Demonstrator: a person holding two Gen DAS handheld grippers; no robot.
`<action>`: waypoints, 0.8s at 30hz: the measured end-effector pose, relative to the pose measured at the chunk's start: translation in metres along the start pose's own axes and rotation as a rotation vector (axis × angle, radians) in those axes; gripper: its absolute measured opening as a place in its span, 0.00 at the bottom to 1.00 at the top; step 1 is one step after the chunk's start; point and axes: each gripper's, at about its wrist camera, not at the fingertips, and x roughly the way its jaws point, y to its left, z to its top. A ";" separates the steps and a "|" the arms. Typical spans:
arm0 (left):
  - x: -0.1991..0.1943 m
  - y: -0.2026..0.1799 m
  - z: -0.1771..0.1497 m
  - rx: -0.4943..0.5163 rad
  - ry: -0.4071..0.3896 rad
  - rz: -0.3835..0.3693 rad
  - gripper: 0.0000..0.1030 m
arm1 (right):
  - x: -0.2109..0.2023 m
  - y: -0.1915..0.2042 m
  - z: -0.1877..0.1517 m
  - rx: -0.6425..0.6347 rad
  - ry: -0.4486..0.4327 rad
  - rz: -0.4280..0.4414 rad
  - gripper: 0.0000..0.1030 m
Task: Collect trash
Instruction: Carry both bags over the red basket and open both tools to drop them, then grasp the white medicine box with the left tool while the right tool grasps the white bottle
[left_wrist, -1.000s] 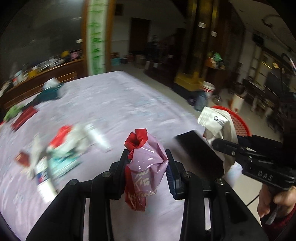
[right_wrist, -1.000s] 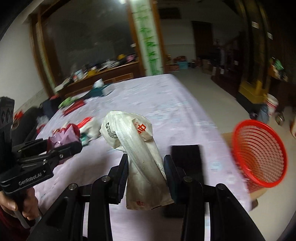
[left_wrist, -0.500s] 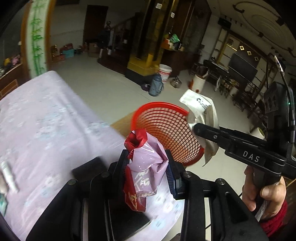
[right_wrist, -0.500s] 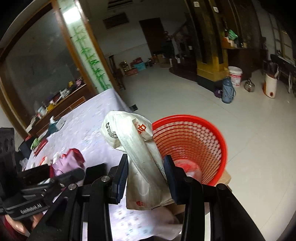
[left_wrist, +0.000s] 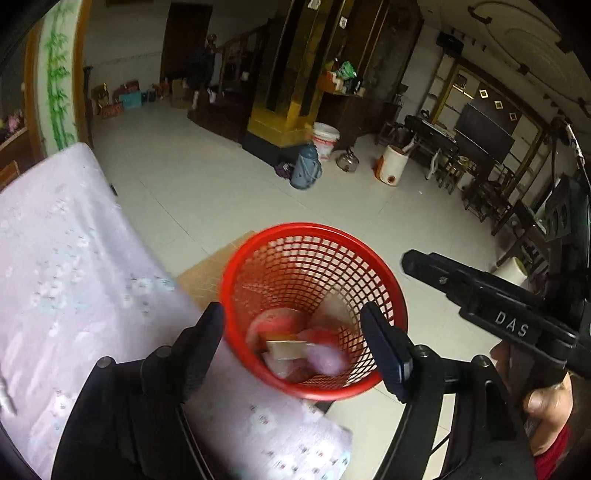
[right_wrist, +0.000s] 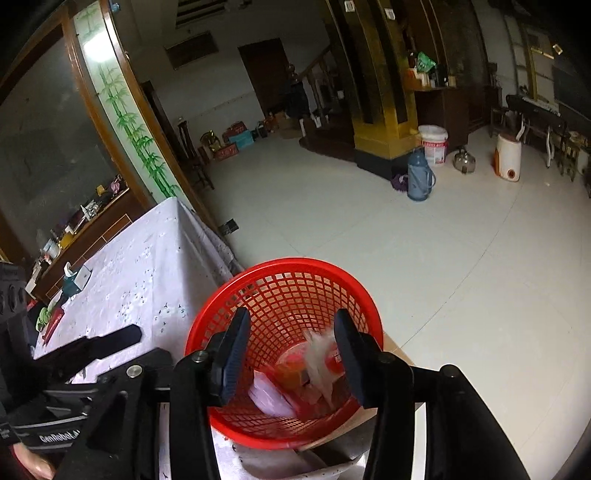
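Both tools hang over the red basket (left_wrist: 314, 310), which stands on cardboard (left_wrist: 207, 269) at the corner of the counter (left_wrist: 74, 280). The left tool (left_wrist: 295, 339) has just been opening and its jaws stand wide with nothing between them; the pink wrapper (left_wrist: 325, 360) lies in the basket among other trash. The right tool (right_wrist: 291, 354) has also just been opening; the white bag (right_wrist: 319, 363), blurred, is between its jaws but free of the pads, down in the basket.
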 end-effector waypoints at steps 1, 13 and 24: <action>-0.011 0.004 -0.003 0.002 -0.016 0.008 0.72 | -0.004 0.004 -0.002 -0.013 -0.005 0.011 0.50; -0.151 0.091 -0.081 -0.121 -0.138 0.213 0.72 | -0.039 0.123 -0.041 -0.195 -0.020 0.227 0.56; -0.239 0.242 -0.182 -0.414 -0.113 0.529 0.72 | -0.016 0.280 -0.110 -0.432 0.149 0.470 0.59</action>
